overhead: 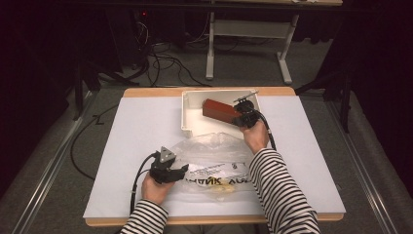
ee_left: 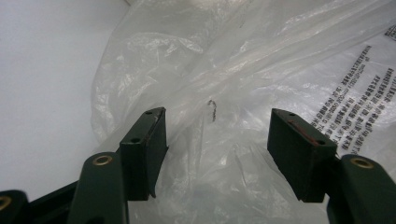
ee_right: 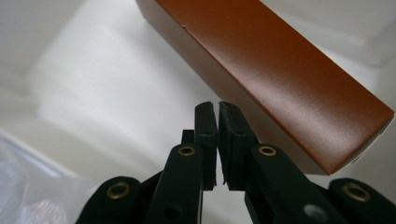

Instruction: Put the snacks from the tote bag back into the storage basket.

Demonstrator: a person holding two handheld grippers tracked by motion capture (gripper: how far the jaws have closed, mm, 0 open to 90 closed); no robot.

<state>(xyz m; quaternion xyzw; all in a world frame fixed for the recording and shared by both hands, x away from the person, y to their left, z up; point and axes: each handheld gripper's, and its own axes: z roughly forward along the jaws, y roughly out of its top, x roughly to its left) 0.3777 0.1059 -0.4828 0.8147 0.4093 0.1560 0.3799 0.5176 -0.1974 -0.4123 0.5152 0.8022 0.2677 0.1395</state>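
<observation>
Jaws of our right gripper (ee_right: pixel 217 109) stand almost together with nothing between them, just beside the reddish-brown box (ee_right: pixel 280 70) that lies tilted in the white tray (overhead: pixel 191 113). Our left gripper (ee_left: pixel 217 135) is spread wide over the clear plastic bag (ee_left: pixel 224 70), pads not pressing it, on the white table sheet (overhead: pixel 131 126).

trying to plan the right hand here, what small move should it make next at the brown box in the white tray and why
Probably open the right gripper and set its jaws around the brown rectangular cardboard box. The jaws stand nearly together beside the box, which lies in the white plastic tray, so nothing is gripped yet.
</observation>
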